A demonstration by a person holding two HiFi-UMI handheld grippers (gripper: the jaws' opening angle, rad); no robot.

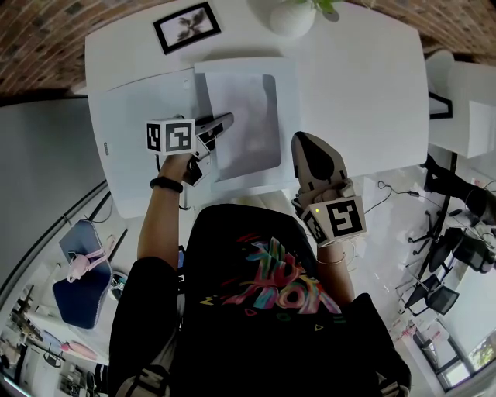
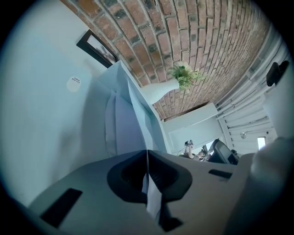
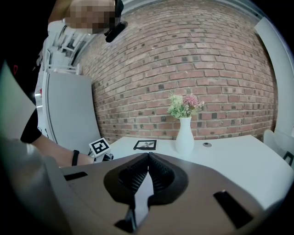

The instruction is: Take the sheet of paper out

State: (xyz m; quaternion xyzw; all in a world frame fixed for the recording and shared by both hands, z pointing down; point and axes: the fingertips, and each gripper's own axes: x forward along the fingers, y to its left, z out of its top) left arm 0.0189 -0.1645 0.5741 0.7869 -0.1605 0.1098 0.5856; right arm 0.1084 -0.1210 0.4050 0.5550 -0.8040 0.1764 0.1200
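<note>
A sheet of paper [image 1: 246, 116] lies on the white table [image 1: 364, 85], beside an opened pale folder leaf [image 1: 128, 116] with a small sticker. My left gripper [image 1: 225, 120] reaches to the sheet's left edge and is shut on it. In the left gripper view the thin paper [image 2: 138, 110] rises out of the closed left gripper [image 2: 147, 152] and curls upward. My right gripper [image 1: 301, 139] hovers over the table's near edge to the right of the sheet. It is shut with nothing between its pads, as the right gripper [image 3: 148, 158] view confirms.
A black picture frame [image 1: 187, 25] and a white vase [image 1: 293, 17] with flowers stand at the table's far side, against a brick wall. A second white table [image 1: 465, 101] sits to the right. Chairs stand on the floor below.
</note>
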